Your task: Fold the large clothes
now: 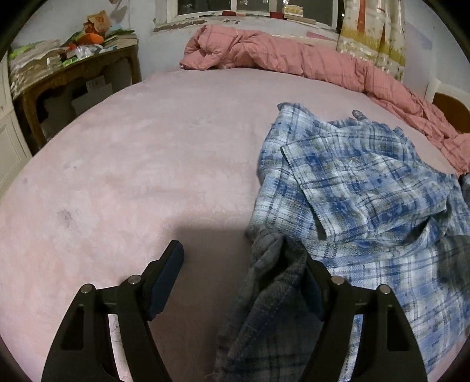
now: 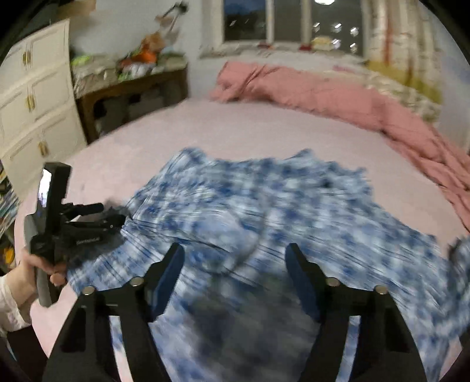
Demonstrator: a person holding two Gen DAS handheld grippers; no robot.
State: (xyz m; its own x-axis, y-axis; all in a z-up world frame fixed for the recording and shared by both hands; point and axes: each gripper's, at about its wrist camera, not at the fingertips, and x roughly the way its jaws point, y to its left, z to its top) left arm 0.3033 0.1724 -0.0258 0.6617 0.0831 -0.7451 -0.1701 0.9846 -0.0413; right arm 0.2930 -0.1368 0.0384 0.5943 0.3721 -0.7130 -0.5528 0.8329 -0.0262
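Note:
A blue and white plaid shirt [image 1: 367, 191] lies crumpled on the pink bed sheet [image 1: 132, 176], on the right in the left wrist view. My left gripper [image 1: 235, 258] stands open at the shirt's near left corner. A fold of the cloth [image 1: 273, 293] drapes against its right finger while the left finger [image 1: 167, 273] is bare. In the blurred right wrist view the shirt [image 2: 264, 205] spreads across the bed. My right gripper [image 2: 235, 258] hovers open over it, nothing pinched. The left gripper [image 2: 111, 217], held by a hand [image 2: 38, 264], touches the shirt's left edge.
A rumpled pink quilt [image 1: 293, 58] runs along the far and right sides of the bed. A wooden side table [image 1: 73, 76] piled with papers stands at the far left, next to a white cabinet [image 2: 35, 97]. A window [image 2: 279, 23] and a curtain [image 1: 373, 32] are behind.

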